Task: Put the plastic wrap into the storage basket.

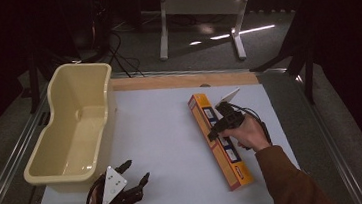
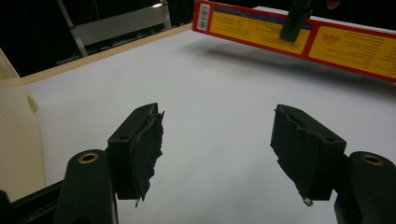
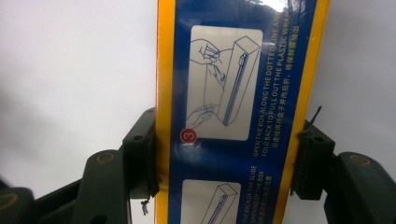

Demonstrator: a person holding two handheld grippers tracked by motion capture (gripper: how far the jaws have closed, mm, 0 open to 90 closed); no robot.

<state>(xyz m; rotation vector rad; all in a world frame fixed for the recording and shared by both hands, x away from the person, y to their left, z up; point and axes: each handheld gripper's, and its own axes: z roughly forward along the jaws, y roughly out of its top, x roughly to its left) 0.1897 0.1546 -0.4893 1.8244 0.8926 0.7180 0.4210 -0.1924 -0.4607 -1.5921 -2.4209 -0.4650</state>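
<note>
Counting first, we find one long yellow-and-blue cardboard box (image 1: 219, 141), one cream plastic tub (image 1: 73, 126), one white table mat (image 1: 163, 149) and two black handheld grippers. Our right gripper (image 1: 215, 127) clamps the box across its width: in the right gripper view the two black padded fingers (image 3: 142, 154) press against the yellow edges on either side of the blue face (image 3: 233, 93), which carries white instruction panels and a red numbered dot. In the high view the box runs lengthwise away from us on the right half of the mat; the left gripper view shows a shadow beneath it, so it looks lifted slightly off the surface, though we cannot tell by how much. Our left gripper (image 1: 136, 170) sits at the near left of the mat, its jaws spread apart with nothing between them; its pads (image 2: 144, 144) look ragged, wrapped in frayed black tape. The tub is smooth, deep, with rounded corners and a thick rolled rim, and it stands at the mat's left edge, overhanging it somewhat, just beyond our left gripper. Between tub and box the matte white surface lies bare and broad. A light wooden strip (image 1: 182, 81) borders the mat's far edge, and grey metal rails (image 1: 4, 169) flank the table sides.
</note>
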